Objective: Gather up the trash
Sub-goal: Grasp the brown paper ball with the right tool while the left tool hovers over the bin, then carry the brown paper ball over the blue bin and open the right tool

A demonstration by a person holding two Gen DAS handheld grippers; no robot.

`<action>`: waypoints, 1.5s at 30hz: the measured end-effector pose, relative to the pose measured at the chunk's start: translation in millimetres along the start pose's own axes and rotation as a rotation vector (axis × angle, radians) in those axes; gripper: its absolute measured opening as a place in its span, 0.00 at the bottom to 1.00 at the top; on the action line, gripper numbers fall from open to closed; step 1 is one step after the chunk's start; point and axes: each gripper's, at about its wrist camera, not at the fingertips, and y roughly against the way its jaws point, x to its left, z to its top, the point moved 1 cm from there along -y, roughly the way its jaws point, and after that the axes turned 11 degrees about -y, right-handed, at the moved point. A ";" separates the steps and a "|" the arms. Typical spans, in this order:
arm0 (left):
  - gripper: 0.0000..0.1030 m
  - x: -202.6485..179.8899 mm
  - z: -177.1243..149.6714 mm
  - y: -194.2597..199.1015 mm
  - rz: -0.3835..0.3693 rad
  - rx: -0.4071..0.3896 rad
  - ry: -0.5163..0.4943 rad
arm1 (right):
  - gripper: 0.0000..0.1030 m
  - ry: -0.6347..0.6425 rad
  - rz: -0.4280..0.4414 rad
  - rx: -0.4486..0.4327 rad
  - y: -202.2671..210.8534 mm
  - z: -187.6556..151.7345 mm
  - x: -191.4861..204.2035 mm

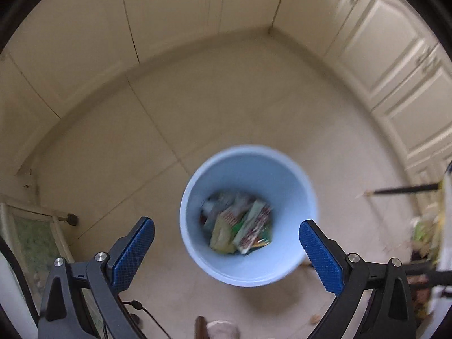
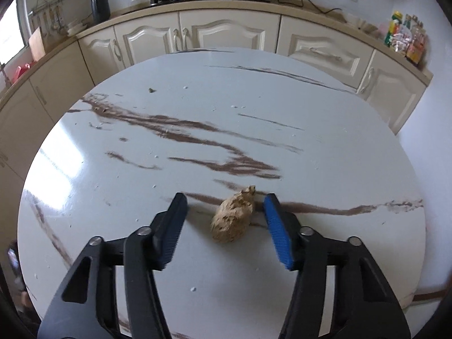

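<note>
The right tool [image 2: 224, 204] hangs low over the round marble-patterned desk [image 2: 325, 130], its jaws spread wide and straddling a brown crumpled lump [image 2: 232, 218] that looks like a wad of paper. The lump lies on the desk nearer the right pad than the left, with its far tip close against that right pad.

To do the pickup well, I would shift the tool slightly toward the lump's right so the wad sits centred, settle both pads down beside its thickest part, then close slowly; a soft wad should compress and hold, but an off-centre squeeze may push it sideways across the glossy top.

The left tool [image 1: 226, 233] is also spread wide and holds nothing. It hovers above a pale blue bin [image 1: 248, 216] standing on the tiled floor [image 1: 226, 96], with the bin's mouth showing between the pads.

By count: one lump on the desk, one bin, and two tools. Inside the bin lie several wrappers [image 1: 240, 226], perhaps four or five, though blur stops an exact tally. A few small crumbs [image 2: 152, 90] dot the desk beyond the lump.
</note>
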 end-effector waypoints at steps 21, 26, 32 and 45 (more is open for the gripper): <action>0.17 87.7 35.7 -157.9 -0.078 0.272 0.123 | 0.21 0.040 0.032 -0.046 3.8 1.5 29.5; 0.16 99.3 42.4 -162.6 -0.110 0.269 0.161 | 0.21 0.077 0.069 -0.089 17.2 4.7 59.7; 0.16 102.6 43.1 -167.9 -0.115 0.264 0.175 | 0.21 0.128 0.138 -0.115 26.5 6.2 106.9; 0.16 81.5 19.8 -163.7 -0.147 0.245 0.191 | 0.21 0.356 0.454 -0.093 27.0 -38.2 293.9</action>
